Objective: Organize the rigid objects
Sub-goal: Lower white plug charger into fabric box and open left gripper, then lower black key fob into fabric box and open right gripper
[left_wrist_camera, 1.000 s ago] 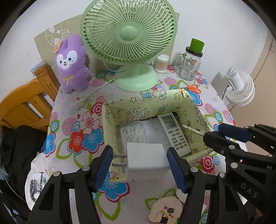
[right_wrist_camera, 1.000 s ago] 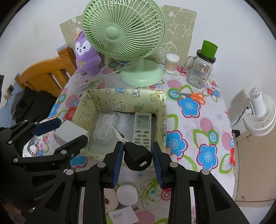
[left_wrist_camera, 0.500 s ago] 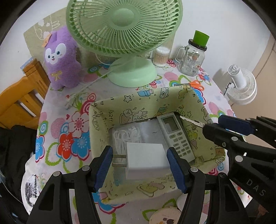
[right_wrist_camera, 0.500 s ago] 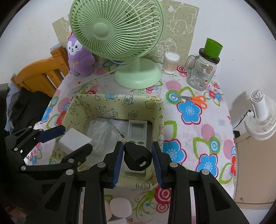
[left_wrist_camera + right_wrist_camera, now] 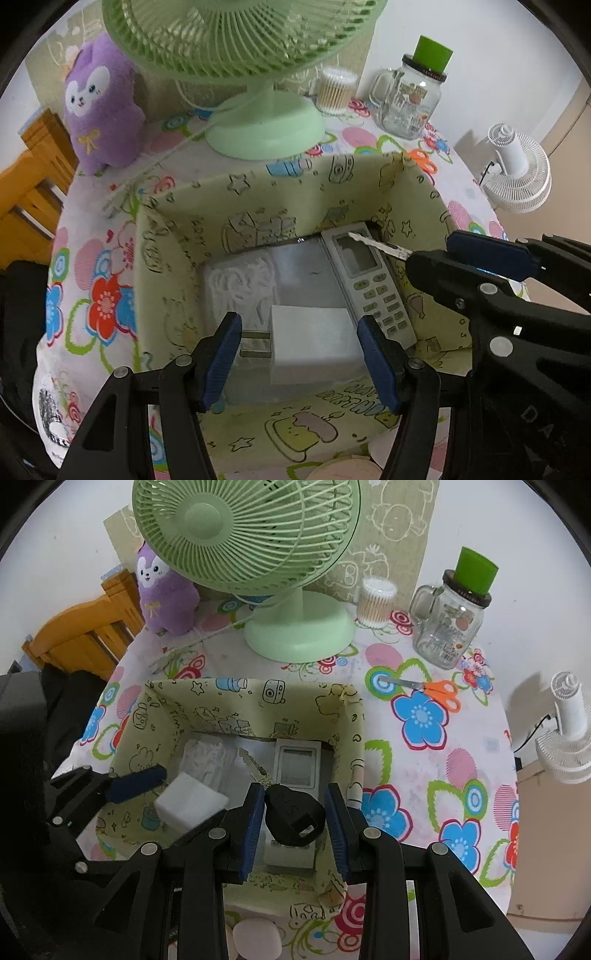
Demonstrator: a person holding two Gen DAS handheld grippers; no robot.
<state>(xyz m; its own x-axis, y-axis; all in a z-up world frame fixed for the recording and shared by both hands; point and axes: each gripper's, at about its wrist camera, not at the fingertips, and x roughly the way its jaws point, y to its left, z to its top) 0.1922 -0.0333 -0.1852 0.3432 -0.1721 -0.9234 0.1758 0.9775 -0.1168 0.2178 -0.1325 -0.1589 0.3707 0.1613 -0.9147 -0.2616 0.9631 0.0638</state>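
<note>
Left gripper (image 5: 301, 354) is closed on a white plug adapter (image 5: 314, 345), blue pads against its two flat sides and its two metal prongs pointing toward the left pad; the adapter hangs just above the floor of the fabric storage box (image 5: 258, 206). Right gripper (image 5: 295, 818) is clamped tight on the black head of a key (image 5: 293, 818), the silver blade projecting forward over the box interior. Raised letters on the key head are present but cannot be read with confidence. Inside the box lie a white remote control (image 5: 295, 764) against the right-hand wall, display end toward the far wall, and a clear bag of white cord (image 5: 242, 284) on the left of the floor. The box is pale yellow-green, printed with cartoon doodles and scrawled lettering too distorted to read. It stands on a table with a floral cloth (image 5: 424, 716). Behind it: a green desk fan (image 5: 258, 535), a purple plush toy (image 5: 166, 594), a tub of cotton swabs (image 5: 375, 602) and a glass mug jar with green lid (image 5: 454, 620), its printed label illegible. Orange-handled scissors (image 5: 428, 690) lie to the right of the box. The right gripper's arm in the left wrist view bears the partial marking "DA".
</note>
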